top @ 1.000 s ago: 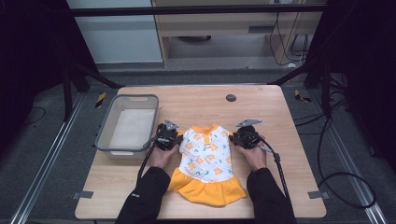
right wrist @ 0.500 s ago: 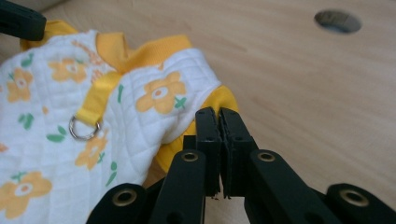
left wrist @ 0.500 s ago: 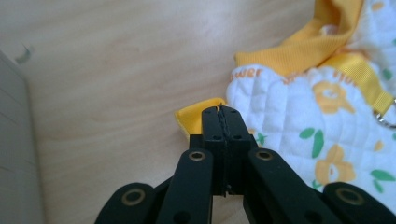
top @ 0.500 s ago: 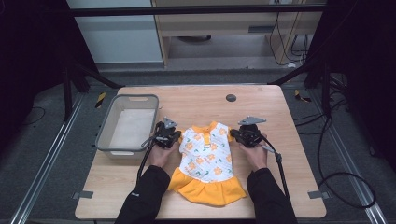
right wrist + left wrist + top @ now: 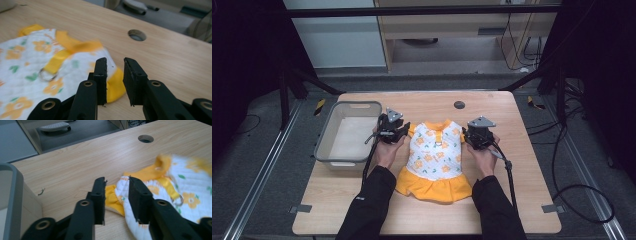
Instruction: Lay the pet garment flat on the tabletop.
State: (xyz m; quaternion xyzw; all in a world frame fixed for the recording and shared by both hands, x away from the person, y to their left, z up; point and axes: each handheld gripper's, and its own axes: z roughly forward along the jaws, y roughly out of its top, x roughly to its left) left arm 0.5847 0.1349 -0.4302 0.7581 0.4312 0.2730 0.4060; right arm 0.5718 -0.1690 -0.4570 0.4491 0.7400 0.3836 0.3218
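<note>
A small white dress (image 5: 435, 150) with orange flowers, yellow collar and yellow skirt hem lies flat on the wooden table (image 5: 522, 165), collar toward the far side. My left gripper (image 5: 406, 131) is at its left shoulder. In the left gripper view the gripper (image 5: 116, 182) stands open, with the yellow sleeve cuff (image 5: 112, 198) lying on the table below the gap. My right gripper (image 5: 465, 133) is at the right shoulder. In the right gripper view that gripper (image 5: 115, 62) is open over the other yellow cuff (image 5: 115, 86). A metal ring (image 5: 46, 74) hangs from the chest strap.
A grey plastic bin (image 5: 324, 140) stands on the table just left of my left hand, and its wall (image 5: 15, 195) is close to the left jaw. A round cable hole (image 5: 459, 105) sits in the table beyond the dress. Bare wood lies to the right.
Both grippers and the dress have shifted a little toward the far side of the table. The dress's collar now lies farther from the person.
</note>
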